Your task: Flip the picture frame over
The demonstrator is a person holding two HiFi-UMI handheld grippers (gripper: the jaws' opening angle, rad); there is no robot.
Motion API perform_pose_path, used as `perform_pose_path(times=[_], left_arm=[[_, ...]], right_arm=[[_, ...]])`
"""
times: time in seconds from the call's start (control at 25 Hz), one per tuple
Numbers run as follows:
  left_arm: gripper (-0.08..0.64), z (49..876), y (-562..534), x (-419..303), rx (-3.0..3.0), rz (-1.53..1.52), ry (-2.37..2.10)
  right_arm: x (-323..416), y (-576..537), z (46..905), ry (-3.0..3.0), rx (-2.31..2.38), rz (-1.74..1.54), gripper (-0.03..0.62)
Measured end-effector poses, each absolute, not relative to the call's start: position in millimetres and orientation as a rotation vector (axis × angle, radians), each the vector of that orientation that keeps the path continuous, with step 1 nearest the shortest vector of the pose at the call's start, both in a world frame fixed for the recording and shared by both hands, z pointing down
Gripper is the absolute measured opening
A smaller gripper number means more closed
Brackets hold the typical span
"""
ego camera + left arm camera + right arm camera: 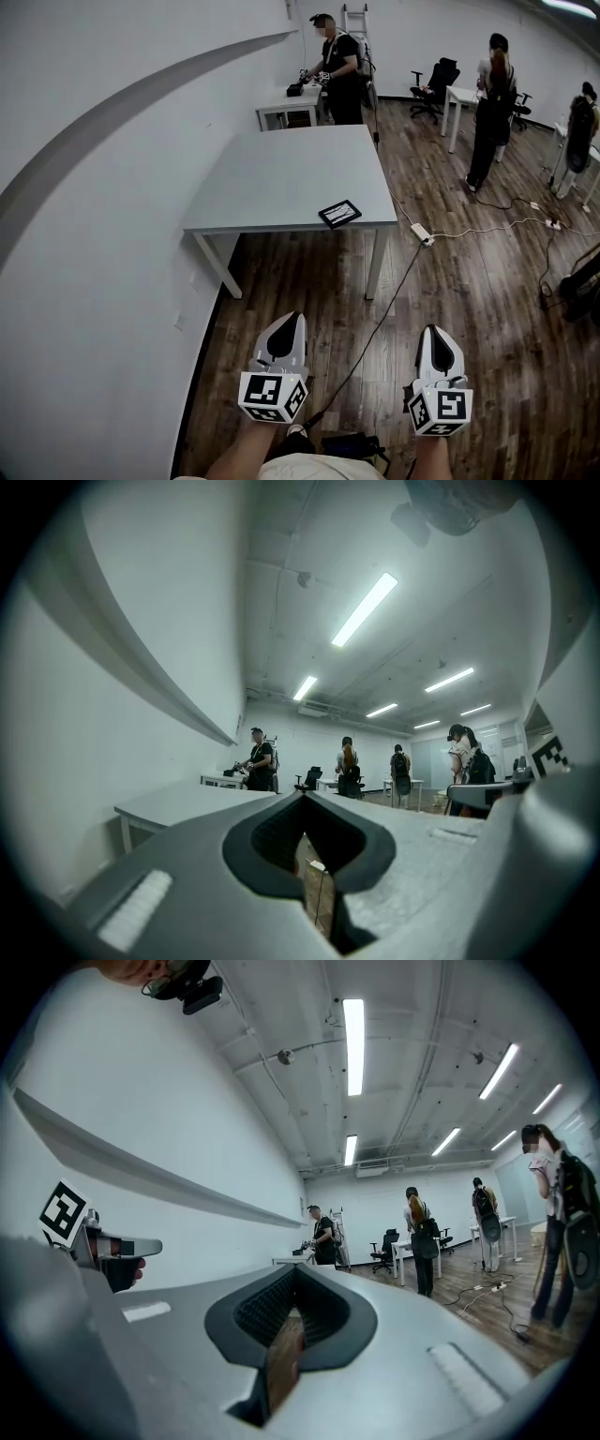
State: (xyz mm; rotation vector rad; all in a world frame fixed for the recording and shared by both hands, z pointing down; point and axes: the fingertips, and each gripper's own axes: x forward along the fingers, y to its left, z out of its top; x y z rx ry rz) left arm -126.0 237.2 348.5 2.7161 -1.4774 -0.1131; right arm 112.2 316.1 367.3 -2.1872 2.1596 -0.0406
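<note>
The task is not yet begun. The small black rectangular picture frame [339,214] lies flat near the front right corner of the grey bench [272,169], well apart from both grippers. The left gripper [291,323] and the right gripper [434,333] have their jaws pressed together, empty. Approach, grasp and turning are all left

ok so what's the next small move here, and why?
Probably walk up to the grey table and bring the right claw toward the picture frame. The frame lies flat by the table's near right corner, well apart from both claws. The left claw and the right one hang low, shut and empty.
</note>
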Motion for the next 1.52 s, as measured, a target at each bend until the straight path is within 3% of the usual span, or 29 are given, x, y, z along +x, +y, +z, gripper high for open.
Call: perform_pose_path(times=[0.68, 1.52], left_arm=[[0.002, 353, 191, -93, 2.715, -0.123, -1.450], [0.002, 366, 1, -124, 2.685, -0.126, -1.448]], right_arm=[[154, 273, 369, 2.147, -2.229, -0.045, 0.022], [101, 67, 367, 2.233, -2.214, -0.029, 0.023]])
